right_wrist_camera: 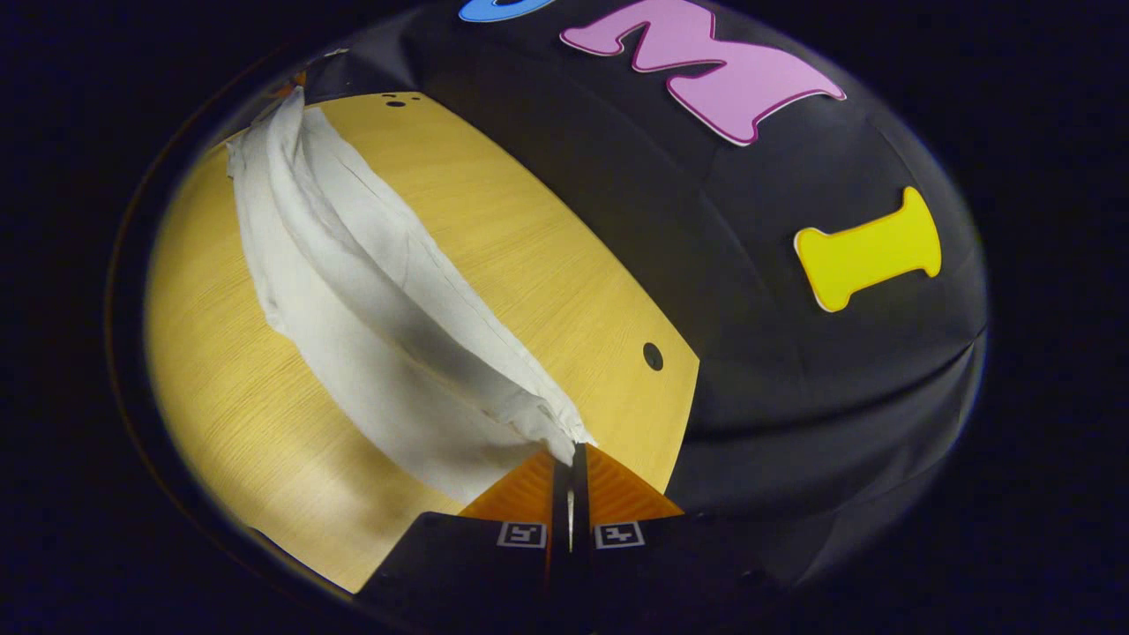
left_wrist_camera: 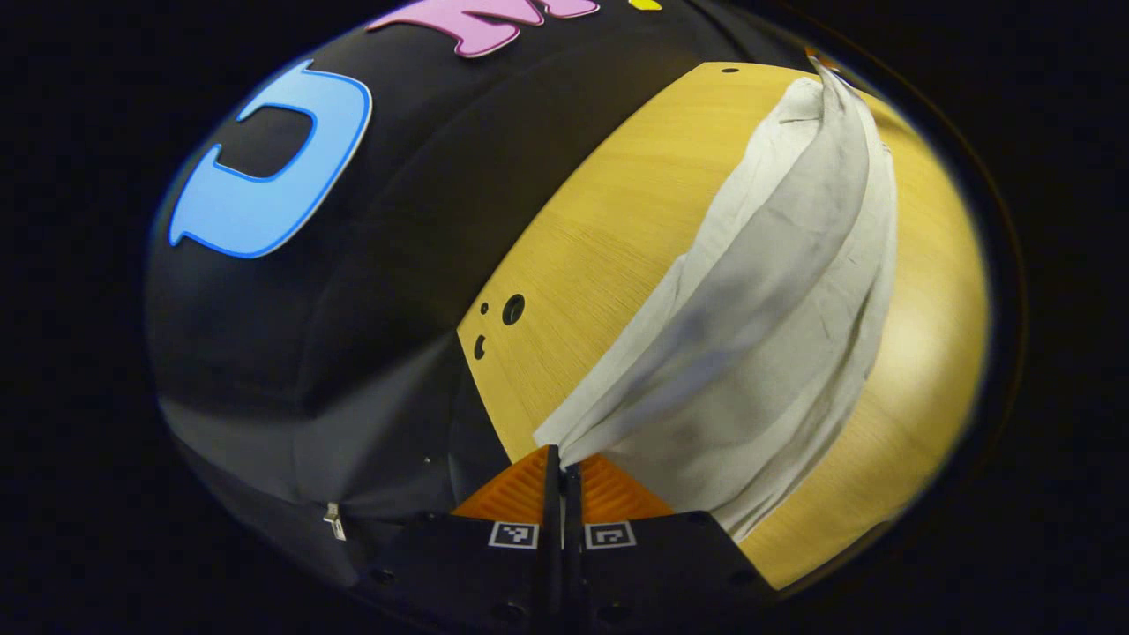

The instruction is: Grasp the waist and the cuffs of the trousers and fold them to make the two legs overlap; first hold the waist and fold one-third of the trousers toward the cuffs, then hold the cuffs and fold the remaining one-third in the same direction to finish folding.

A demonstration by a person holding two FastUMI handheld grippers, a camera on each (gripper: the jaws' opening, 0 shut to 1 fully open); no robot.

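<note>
Pale grey-white trousers (left_wrist_camera: 758,291) stretch across the wooden table (left_wrist_camera: 617,212), lifted at both ends and sagging in long folds between them. In the left gripper view my left gripper (left_wrist_camera: 561,459) is shut on one end of the trousers, the cloth pinched at its fingertips. In the right gripper view the trousers (right_wrist_camera: 370,300) run from the far upper left down to my right gripper (right_wrist_camera: 573,457), which is shut on the other end. Which end is the waist and which the cuffs I cannot tell.
The table (right_wrist_camera: 229,397) has small round holes (left_wrist_camera: 512,309) near one edge and another hole (right_wrist_camera: 652,355) by the opposite side. The black booth wall (right_wrist_camera: 794,370) stands close behind the table edge, with a zip (left_wrist_camera: 334,520) low on it.
</note>
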